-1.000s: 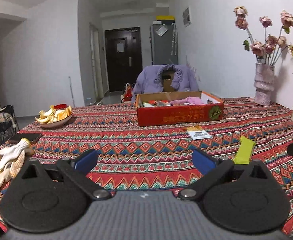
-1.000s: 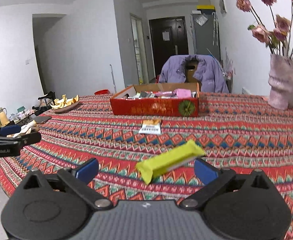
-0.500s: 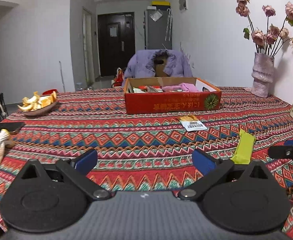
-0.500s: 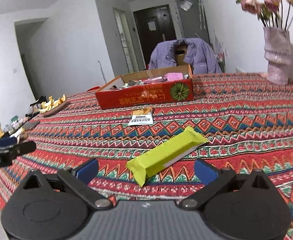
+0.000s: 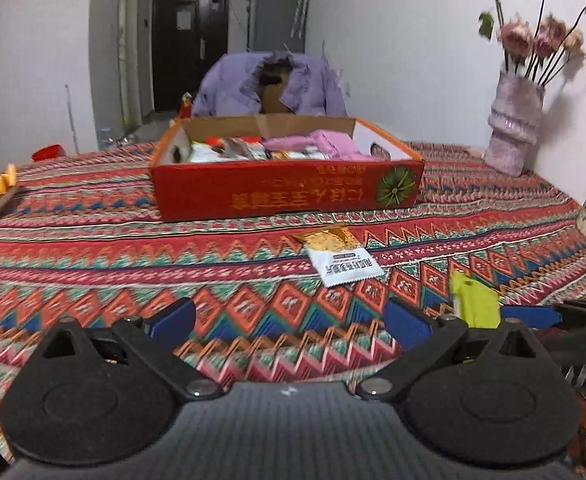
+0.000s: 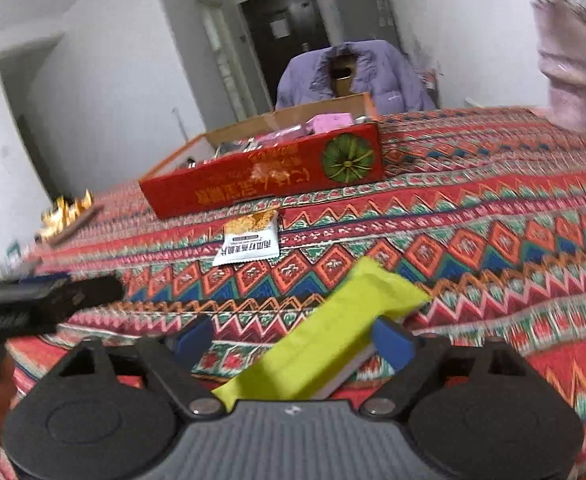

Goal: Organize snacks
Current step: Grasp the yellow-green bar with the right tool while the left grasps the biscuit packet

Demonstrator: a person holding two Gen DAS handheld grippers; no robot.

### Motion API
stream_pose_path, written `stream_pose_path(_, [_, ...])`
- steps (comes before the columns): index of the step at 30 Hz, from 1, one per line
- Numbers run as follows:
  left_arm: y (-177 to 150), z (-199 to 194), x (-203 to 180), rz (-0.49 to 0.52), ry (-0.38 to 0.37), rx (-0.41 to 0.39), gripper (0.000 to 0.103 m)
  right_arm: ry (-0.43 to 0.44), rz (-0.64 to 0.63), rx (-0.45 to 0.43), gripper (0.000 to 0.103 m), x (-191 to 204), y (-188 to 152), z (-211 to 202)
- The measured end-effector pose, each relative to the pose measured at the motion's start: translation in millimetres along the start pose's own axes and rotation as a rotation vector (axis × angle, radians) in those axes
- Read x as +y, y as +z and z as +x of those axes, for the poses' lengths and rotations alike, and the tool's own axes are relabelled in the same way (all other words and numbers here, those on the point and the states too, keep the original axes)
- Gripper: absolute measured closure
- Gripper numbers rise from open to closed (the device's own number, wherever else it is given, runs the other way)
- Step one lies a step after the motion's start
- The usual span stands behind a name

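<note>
Right wrist view: one yellow-green bar (image 6: pixel 325 344) lies between the spread right gripper (image 6: pixel 293 344); one white packet (image 6: pixel 249 240); one red box (image 6: pixel 269 184); left gripper (image 5: pixel 289 320) gapes, holding nothing.

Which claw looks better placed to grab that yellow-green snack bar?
The right claw. The yellow-green snack bar already lies between its open fingers. The left claw is open over bare tablecloth, with the bar off to its right.

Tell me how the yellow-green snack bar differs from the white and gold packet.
The yellow-green snack bar is long, narrow and plain; the white and gold packet is short, squarish and printed. The bar sits between the right claw fingers; the packet lies nearer the red box, away from both claws. Both lie outside the box.
</note>
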State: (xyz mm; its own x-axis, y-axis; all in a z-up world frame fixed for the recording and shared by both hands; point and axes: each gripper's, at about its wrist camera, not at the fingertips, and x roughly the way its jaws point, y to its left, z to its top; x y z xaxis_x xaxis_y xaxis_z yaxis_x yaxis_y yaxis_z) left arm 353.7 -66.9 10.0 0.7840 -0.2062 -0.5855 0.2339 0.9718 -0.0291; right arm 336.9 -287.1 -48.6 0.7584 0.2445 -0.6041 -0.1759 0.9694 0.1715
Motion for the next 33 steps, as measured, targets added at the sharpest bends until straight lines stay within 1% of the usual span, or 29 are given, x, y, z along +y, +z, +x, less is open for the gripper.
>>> stream_pose_path(1, [4.6,11.8,-2.6,0.007,-0.013,0.009,0.001,-0.027,-0.052,0.005,0.042,4.4,1.2,4.4])
stream_pose_path(3, [13.3,32.6,-8.5,0.020,-0.028,0.025,0.004,-0.032,-0.117,0.014,0.048,6.2,5.0,12.3])
stream_pose_path(4, [18.3,43.8,-12.4,0.034,-0.034,0.030,0.007,-0.035,-0.140,0.017,0.050,4.1,8.7,15.9])
stream_pose_path(5, [22.9,55.0,-16.4,0.049,-0.034,0.034,0.011,-0.045,-0.154,0.016,0.054,1.1,12.5,19.1])
stream_pose_path(6, [27.3,64.3,-20.9,0.060,-0.026,0.041,0.013,-0.062,-0.160,0.011,0.058,-4.5,17.5,23.2])
stream_pose_path(7, [31.8,74.9,-25.3,0.071,-0.025,0.048,0.016,-0.080,-0.158,0.006,0.059,-10.9,21.8,26.6])
stream_pose_path(9, [38.8,91.1,-32.8,0.077,-0.030,0.067,0.016,-0.122,-0.152,0.004,0.060,-24.1,29.2,33.4])
stream_pose_path(11, [43.6,104.7,-39.0,0.073,-0.039,0.069,0.017,-0.136,-0.128,0.000,0.059,-36.1,34.0,37.0])
stream_pose_path(15, [45.4,127.5,-47.1,0.050,-0.015,0.096,0.016,-0.122,-0.098,0.023,0.056,-50.0,35.8,43.7])
stream_pose_path(17, [44.8,134.4,-48.9,0.038,-0.009,0.105,0.017,-0.118,-0.098,0.017,0.056,-51.1,33.6,42.7])
stream_pose_path(18, [44.2,136.6,-48.6,0.032,-0.003,0.105,0.018,-0.117,-0.096,0.018,0.056,-50.9,32.4,41.1])
stream_pose_path(19, [43.6,137.0,-49.3,0.031,0.012,0.092,0.027,-0.115,-0.096,0.019,0.056,-50.6,31.6,39.4])
stream_pose_path(20, [43.1,136.7,-50.1,0.032,0.031,0.078,0.043,-0.113,-0.096,0.020,0.057,-49.8,30.9,39.0])
stream_pose_path(21, [42.9,135.7,-50.1,0.030,0.038,0.066,0.048,-0.110,-0.100,0.020,0.059,-49.6,29.5,37.7])
stream_pose_path(23, [43.0,132.6,-48.3,0.014,0.026,0.068,0.057,-0.108,-0.104,0.018,0.063,-49.3,27.5,36.4])
stream_pose_path(25, [42.6,127.1,-47.2,0.002,0.016,0.077,0.060,-0.109,-0.103,0.014,0.066,-48.4,25.8,33.2])
stream_pose_path(28, [37.4,110.8,-45.2,-0.017,-0.002,0.079,0.061,-0.099,-0.095,0.006,0.070,-47.1,22.3,24.0])
stream_pose_path(33, [20.1,58.6,-35.3,-0.031,-0.020,0.056,0.061,-0.074,-0.062,-0.026,0.071,-43.9,8.7,-7.2])
